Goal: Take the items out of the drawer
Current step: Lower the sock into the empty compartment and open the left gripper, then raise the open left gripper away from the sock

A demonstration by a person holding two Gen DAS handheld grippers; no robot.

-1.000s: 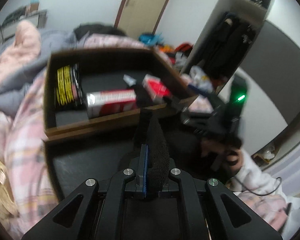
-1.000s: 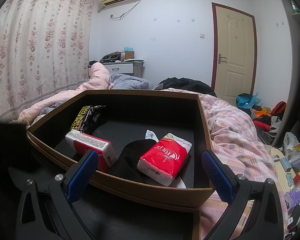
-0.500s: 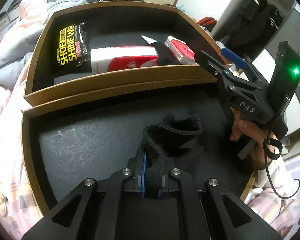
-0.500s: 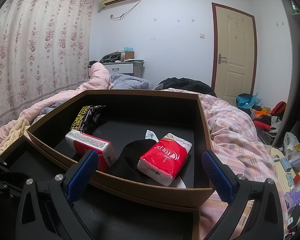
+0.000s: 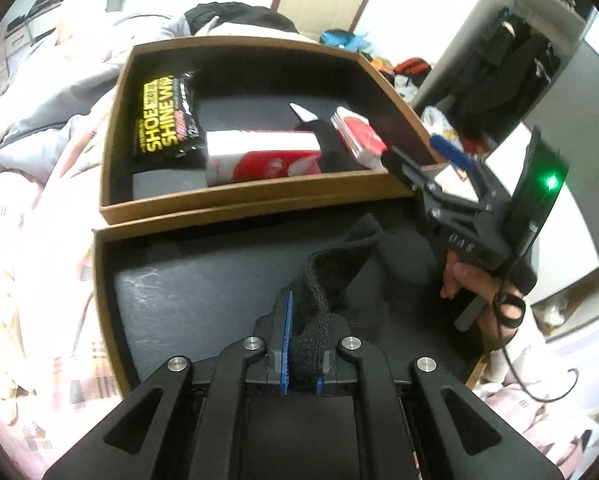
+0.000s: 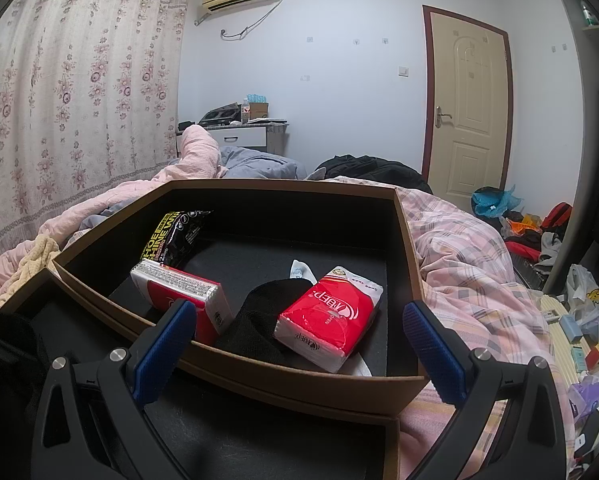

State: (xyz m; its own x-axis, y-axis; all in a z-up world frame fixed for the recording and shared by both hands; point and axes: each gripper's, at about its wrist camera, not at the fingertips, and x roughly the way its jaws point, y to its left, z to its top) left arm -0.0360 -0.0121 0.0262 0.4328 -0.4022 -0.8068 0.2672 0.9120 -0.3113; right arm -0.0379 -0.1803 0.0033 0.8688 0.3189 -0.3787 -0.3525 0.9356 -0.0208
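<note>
My left gripper [image 5: 301, 320] is shut on a black sock [image 5: 339, 256], whose free end droops onto the black lining of the near tray [image 5: 99, 280]. Beyond it stands the open brown drawer [image 5: 239, 196]. The drawer holds a black and yellow shoe wipes pack [image 5: 165, 120], a white and red tissue pack [image 5: 263, 156], a red tissue pack [image 5: 359, 136] and another black sock [image 6: 259, 320]. My right gripper [image 6: 299, 344] is open and hovers at the drawer's [image 6: 299, 368] front edge, in front of the red tissue pack [image 6: 331, 316]. A hand [image 5: 463, 280] holds it.
Both boxes rest on a bed with a pink plaid blanket [image 6: 459, 264]. Floral curtains [image 6: 79, 100] hang on the left and a door [image 6: 467, 108] stands at the far right. Clutter [image 6: 571, 312] covers the floor to the right of the bed.
My left gripper has carried the black sock down over the near tray, then pulled back a little. The right gripper has stayed where it was, open.
</note>
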